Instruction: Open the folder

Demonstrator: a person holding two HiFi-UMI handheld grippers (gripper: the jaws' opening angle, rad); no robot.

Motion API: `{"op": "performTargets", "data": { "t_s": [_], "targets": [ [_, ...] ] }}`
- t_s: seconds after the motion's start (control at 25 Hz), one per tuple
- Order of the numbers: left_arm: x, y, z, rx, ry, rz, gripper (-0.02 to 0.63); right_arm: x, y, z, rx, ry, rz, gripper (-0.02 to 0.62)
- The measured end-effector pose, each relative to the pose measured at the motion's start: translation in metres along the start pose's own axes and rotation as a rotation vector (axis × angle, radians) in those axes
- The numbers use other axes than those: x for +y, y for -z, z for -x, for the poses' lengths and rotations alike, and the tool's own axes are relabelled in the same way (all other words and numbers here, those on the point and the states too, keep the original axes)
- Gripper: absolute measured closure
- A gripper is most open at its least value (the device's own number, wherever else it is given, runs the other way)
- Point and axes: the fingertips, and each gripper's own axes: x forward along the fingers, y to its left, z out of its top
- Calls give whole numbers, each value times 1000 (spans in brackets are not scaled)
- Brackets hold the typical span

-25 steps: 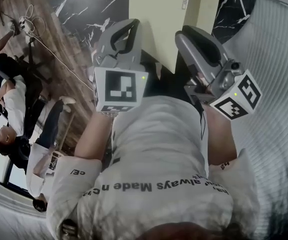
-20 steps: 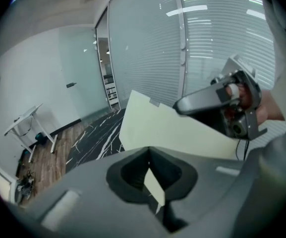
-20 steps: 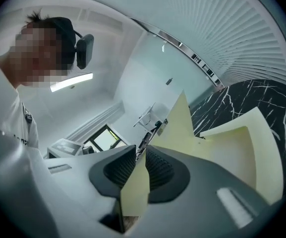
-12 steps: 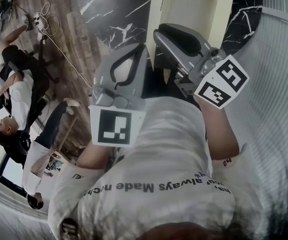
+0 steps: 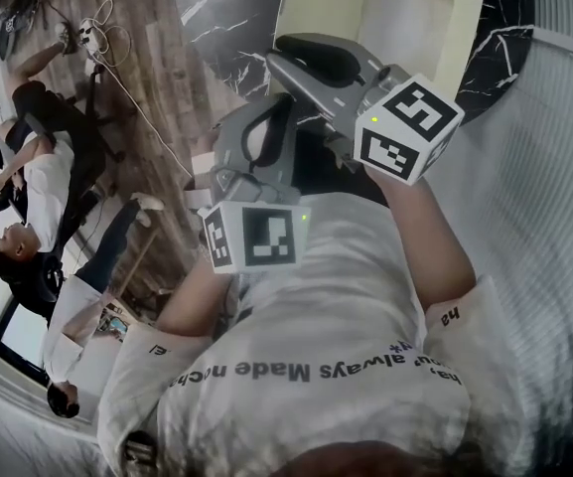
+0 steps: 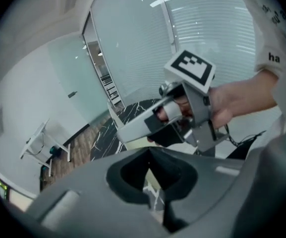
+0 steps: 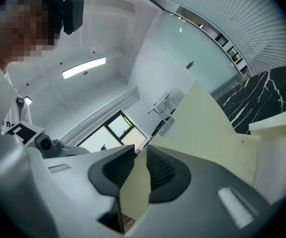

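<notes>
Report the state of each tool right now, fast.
Left tool: closed, nothing between its jaws.
Right tool: closed on an edge of the cream folder; its jaws have just been opening a little.

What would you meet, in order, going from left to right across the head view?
Seated person in a white top → left gripper's marker cube → right gripper's marker cube → slatted wall.
</notes>
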Motion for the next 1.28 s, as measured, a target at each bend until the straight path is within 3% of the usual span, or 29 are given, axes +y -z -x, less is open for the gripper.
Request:
{"op": "performTargets", "data": {
  "t_s": [0.28, 0.52, 0.76, 0.92, 1.28],
  "targets": [
    [26, 44, -9, 109, -63, -12, 604, -2, 3, -2, 25, 59, 64, 512],
    [55, 84, -24, 197, -153, -7, 604, -14, -7, 29, 8, 163, 146, 524],
    [83, 140, -46, 320, -246, -4, 604, -26, -16, 65, -21, 244, 135, 535],
    [96, 176, -63, 426, -297, -46, 604, -34, -17, 84, -20, 284, 139, 535],
    [106, 244, -105, 570, -293, -36, 604, -30, -25, 123, -24, 377, 183, 540]
  ]
}}
